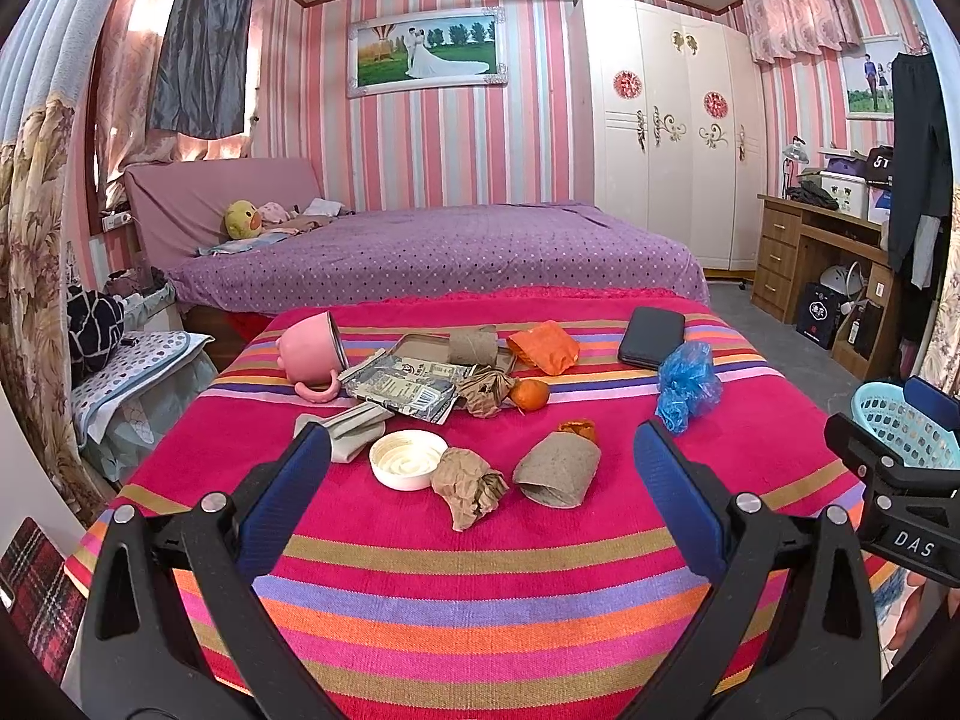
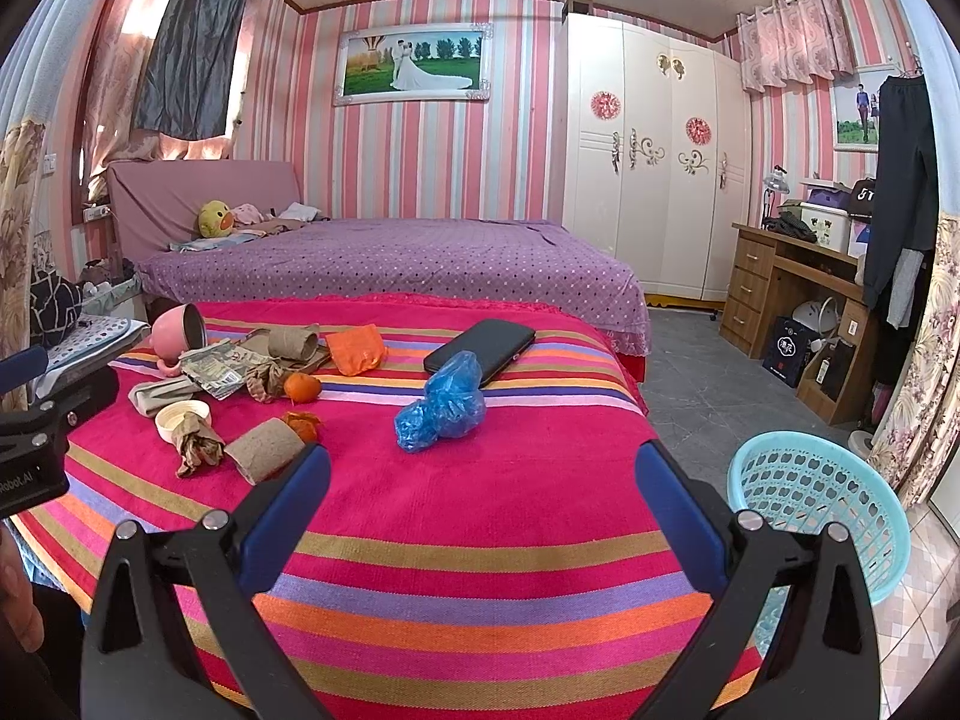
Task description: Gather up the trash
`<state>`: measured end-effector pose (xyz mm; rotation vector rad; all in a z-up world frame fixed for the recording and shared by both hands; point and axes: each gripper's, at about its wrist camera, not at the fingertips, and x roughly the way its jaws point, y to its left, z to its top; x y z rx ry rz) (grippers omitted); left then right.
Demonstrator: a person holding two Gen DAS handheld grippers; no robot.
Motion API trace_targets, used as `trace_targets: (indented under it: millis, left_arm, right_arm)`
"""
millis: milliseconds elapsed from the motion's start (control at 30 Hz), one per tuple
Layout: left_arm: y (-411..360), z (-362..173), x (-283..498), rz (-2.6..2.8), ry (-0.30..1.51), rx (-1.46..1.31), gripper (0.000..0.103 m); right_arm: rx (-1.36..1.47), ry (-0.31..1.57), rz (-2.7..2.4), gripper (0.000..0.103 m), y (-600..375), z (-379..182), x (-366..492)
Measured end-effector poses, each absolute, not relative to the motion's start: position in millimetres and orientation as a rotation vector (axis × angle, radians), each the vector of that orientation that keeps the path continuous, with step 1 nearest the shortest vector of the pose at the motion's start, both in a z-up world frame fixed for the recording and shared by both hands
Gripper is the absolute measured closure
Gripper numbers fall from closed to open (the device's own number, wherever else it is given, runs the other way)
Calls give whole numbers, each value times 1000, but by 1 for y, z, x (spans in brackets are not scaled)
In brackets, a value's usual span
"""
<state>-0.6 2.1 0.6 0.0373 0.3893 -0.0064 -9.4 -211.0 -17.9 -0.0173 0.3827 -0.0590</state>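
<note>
Crumpled paper trash (image 1: 468,486), light and easily crushed, is being approached for a pinch across its middle; left tool (image 1: 480,468) and right tool (image 2: 483,480) are being held wide apart.

A woven striped cloth (image 1: 480,570) covers the surface, matt and coarse. The brown paper wad (image 1: 468,486) is crumpled; the blue plastic bag (image 2: 441,405) looks thin and glossy. The basket (image 2: 816,498) is smooth perforated plastic.
</note>
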Motion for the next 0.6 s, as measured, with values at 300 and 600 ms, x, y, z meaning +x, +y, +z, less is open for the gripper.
trace_targets:
  millis: [300, 600]
  left_arm:
    - [1, 0, 0, -4, 390, 38, 5]
    - [1, 0, 1, -3, 392, 39, 6]
  right_arm:
    - [-16, 378, -62, 4, -213, -13, -10]
    - [-17, 379, -65, 4, -217, -13, -9]
